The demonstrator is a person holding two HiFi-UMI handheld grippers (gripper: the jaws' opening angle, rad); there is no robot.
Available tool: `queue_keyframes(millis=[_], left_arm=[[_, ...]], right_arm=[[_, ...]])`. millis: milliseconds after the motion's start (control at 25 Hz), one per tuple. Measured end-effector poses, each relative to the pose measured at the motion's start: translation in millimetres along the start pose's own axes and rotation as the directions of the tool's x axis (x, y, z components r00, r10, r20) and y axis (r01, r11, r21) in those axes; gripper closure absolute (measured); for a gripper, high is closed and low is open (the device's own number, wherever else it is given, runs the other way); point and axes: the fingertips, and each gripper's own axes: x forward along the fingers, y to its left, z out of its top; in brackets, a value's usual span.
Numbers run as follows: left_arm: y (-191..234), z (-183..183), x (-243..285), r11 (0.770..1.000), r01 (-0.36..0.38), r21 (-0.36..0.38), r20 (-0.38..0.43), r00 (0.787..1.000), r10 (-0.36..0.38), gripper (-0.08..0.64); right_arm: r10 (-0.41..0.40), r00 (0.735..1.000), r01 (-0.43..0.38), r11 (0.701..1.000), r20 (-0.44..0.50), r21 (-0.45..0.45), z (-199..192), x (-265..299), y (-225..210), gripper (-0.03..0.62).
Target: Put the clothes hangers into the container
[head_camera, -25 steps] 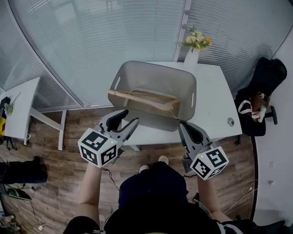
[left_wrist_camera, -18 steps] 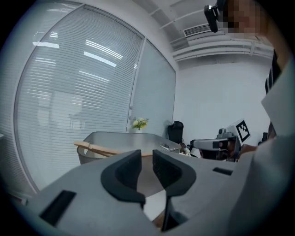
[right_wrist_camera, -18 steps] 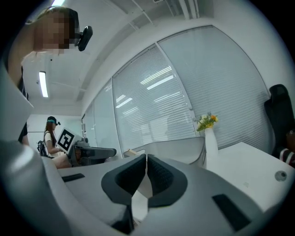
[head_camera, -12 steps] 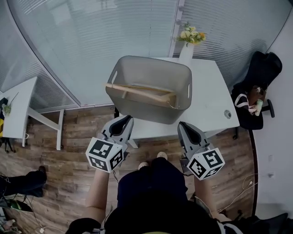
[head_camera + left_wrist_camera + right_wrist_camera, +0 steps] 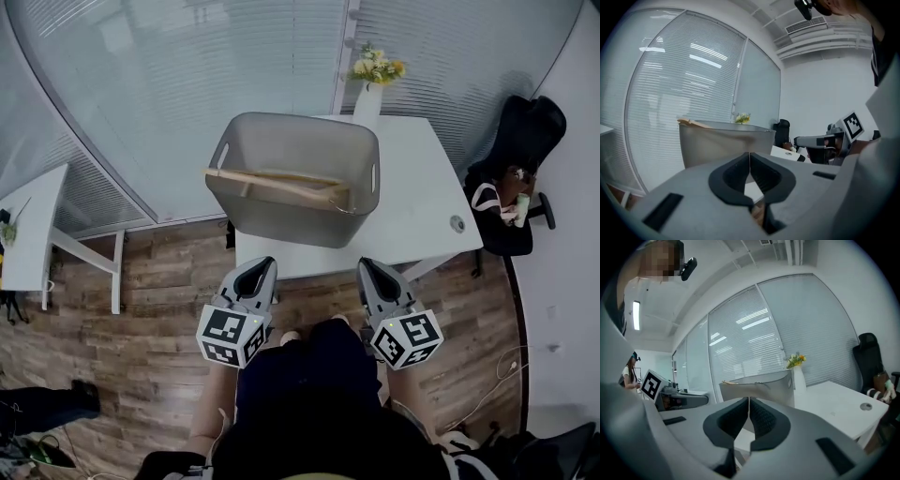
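Flower vase (image 5: pixel 367 101) behind container (image 5: pixel 281 220); black chair (image 5: pixel 536 129) right of table (image 5: pixel 424 211)

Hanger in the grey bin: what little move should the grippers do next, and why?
Probably reach the left gripper forward and nudge the hanger down into the container: its left end seems to rest on the rim. That gripper and the right gripper are shut and empty.
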Motion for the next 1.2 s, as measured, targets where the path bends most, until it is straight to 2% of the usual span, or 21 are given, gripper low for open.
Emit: queue_keyframes(millis=[440,640,1200], left_arm=[[-6,-5,8,0.999,0.028,-0.023,0.007,1.000,-0.027,0.548],[-5,-2,14,0.999,0.026,-0.025,0.012,1.000,-0.026,0.548],[1,-2,19,0.999,0.030,-0.024,0.006,1.000,-0.030,0.548]], right_arm=[[-0.007,0.999,0.007,1.000,-0.047,-0.002,-13,-1,-13,0.560],[0.014,0.999,-0.012,0.999,-0.030,0.039,-7,3,-16,0.563],[0.006,0.999,-0.004,0.999,-0.045,0.047,-8,13,-19,0.563]])
